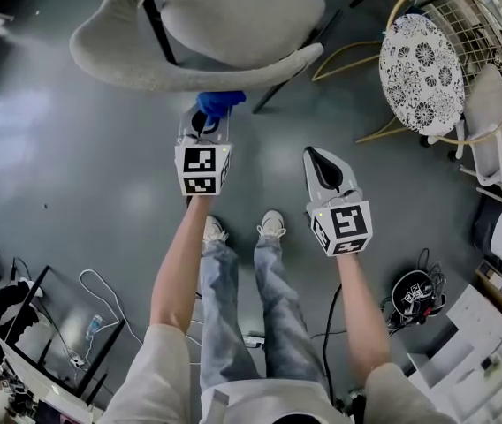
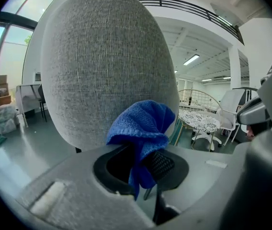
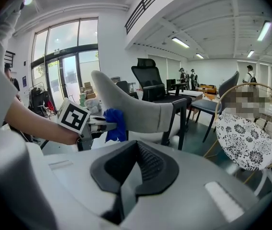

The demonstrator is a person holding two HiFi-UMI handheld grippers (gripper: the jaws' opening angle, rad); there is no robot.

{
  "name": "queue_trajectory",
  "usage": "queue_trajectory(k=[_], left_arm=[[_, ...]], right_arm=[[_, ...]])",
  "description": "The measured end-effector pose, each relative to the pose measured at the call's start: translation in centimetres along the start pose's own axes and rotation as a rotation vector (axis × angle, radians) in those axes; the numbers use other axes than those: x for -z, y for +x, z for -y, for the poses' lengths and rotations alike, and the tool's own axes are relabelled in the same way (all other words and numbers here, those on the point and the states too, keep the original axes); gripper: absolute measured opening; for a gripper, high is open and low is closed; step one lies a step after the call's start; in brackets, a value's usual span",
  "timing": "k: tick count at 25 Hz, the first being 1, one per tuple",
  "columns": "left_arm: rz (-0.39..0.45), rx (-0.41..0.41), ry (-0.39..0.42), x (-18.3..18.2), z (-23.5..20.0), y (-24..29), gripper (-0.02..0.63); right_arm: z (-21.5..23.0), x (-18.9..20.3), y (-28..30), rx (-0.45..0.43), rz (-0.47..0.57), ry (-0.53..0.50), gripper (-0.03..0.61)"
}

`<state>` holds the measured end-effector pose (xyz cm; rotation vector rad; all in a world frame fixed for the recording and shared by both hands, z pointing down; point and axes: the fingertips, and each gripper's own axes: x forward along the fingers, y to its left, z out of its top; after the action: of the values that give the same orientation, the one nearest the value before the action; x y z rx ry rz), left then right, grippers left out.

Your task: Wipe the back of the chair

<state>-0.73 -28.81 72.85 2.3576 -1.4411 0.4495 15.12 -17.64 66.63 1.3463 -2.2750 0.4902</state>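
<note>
The chair's grey fabric back (image 1: 171, 69) curves across the top of the head view, with the seat (image 1: 242, 16) beyond it. My left gripper (image 1: 205, 126) is shut on a blue cloth (image 1: 218, 104), whose bunched end is at the back's lower edge. In the left gripper view the chair back (image 2: 102, 66) fills the frame, and the blue cloth (image 2: 143, 128) sticks up from the jaws close in front of it. My right gripper (image 1: 322, 162) hangs shut and empty to the right, apart from the chair. It sees the chair back (image 3: 131, 107) side-on with the blue cloth (image 3: 113, 124) beside it.
A round floral-patterned seat (image 1: 421, 73) in a gold wire frame stands at the right. White chairs and boxes crowd the right edge. Cables (image 1: 101, 299) and a black stand lie at the lower left. A black office chair (image 3: 150, 80) stands behind the grey one.
</note>
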Motion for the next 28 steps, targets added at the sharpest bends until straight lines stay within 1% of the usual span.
queue_trajectory(k=[8,14,20,23,28], left_arm=[[-0.058,-0.003,-0.015,1.8,-0.3,0.6,0.060],[-0.062,-0.015,-0.030,2.0,-0.1,-0.8,0.060],[-0.038,-0.037,-0.063,2.3,0.6,-4.3,0.060],[-0.018,-0.041,-0.055,2.0,1.3,-6.7,0.060],[0.014,-0.050,-0.021,0.4,2.4,-11.7,0.060]], right_arm=[[-0.5,0.4,-0.3,-0.005,-0.005,-0.003,0.000],[-0.8,0.6,-1.3,-0.005,0.003,0.000,0.000],[-1.4,0.6,-2.6,-0.010,0.016,-0.012,0.000],[-1.8,0.4,-3.3,-0.014,0.023,-0.016,0.000],[-2.5,0.0,-4.6,-0.008,0.035,-0.007,0.000]])
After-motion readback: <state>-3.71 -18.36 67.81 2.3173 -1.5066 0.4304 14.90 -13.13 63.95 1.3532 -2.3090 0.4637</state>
